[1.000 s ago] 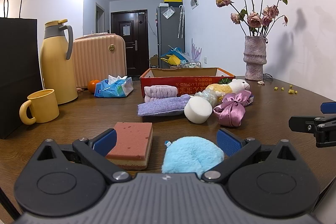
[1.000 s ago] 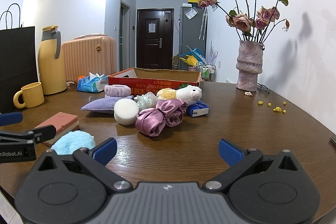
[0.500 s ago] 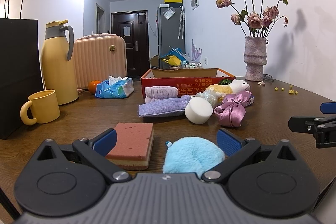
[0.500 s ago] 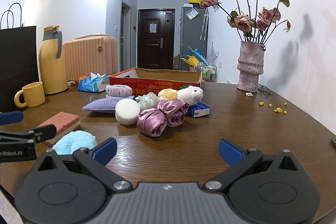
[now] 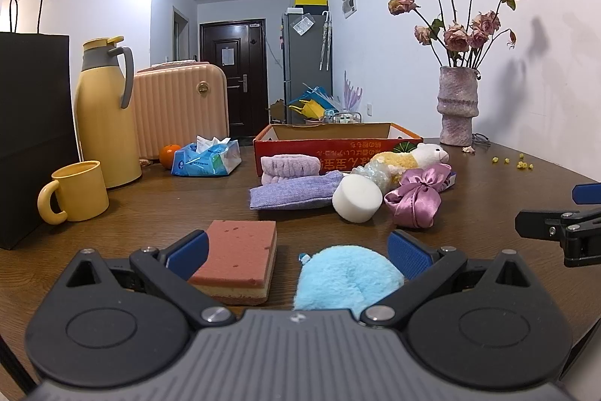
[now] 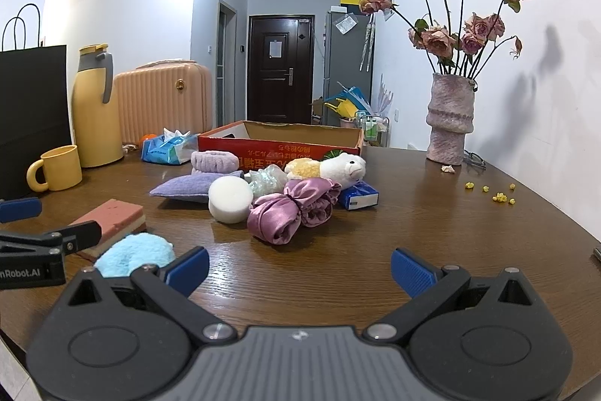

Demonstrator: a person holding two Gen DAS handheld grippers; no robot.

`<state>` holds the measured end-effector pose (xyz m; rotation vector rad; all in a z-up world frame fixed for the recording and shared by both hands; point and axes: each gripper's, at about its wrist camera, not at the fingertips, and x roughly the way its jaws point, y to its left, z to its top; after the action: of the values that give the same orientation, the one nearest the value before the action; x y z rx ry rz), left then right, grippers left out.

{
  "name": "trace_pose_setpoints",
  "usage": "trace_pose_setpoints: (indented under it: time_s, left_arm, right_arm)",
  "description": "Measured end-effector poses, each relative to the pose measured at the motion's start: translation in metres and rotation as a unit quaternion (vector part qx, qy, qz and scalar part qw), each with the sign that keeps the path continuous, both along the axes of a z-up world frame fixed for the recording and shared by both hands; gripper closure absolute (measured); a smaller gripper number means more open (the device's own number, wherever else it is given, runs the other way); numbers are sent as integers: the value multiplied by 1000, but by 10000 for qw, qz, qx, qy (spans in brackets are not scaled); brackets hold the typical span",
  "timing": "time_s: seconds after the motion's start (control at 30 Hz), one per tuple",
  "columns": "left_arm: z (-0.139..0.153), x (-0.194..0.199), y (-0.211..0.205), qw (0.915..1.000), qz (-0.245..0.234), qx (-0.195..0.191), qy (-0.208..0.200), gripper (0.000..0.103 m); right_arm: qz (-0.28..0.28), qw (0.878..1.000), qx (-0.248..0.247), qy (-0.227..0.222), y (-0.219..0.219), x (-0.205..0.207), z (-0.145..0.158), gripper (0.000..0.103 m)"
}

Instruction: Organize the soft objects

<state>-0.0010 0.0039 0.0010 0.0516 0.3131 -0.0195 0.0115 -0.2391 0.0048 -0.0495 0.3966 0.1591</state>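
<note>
My left gripper [image 5: 298, 250] stands open low over the table's near edge, with a pink sponge [image 5: 236, 260] and a fluffy blue pad [image 5: 347, 277] lying between its fingers, untouched. Farther back lie a purple pillow [image 5: 296, 194], a rolled lilac towel [image 5: 289, 166], a white foam cylinder [image 5: 357, 198], a purple satin bundle [image 5: 417, 198] and a plush sheep [image 5: 413, 156], in front of a red cardboard box [image 5: 330, 145]. My right gripper [image 6: 300, 269] is open over bare wood, nothing between its fingers; the satin bundle [image 6: 289, 213] lies ahead of it.
A yellow mug [image 5: 75, 190], yellow thermos [image 5: 105, 111], black bag [image 5: 30, 138], tissue pack [image 5: 206, 158] and orange [image 5: 169, 155] stand at the left. A vase of dried roses [image 6: 450, 123] is at the back right. A small blue box [image 6: 358, 196] lies by the sheep.
Both views have shifted only slightly; the objects have stayed in place and both grippers have stayed open.
</note>
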Motion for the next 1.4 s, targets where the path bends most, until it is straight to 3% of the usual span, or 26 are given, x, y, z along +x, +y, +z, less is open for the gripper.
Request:
trace_pose_setpoints:
  time_s: [0.53,1.4]
  left_arm:
    - [0,3,19,9997,251,11,66,0]
    - [-18,2,76,9937,1087,-73,268,0]
  right_arm:
    - [336,9991,-31,240,16,10,-6,0]
    - [1673,9826,-284,760,107,63,-28,0]
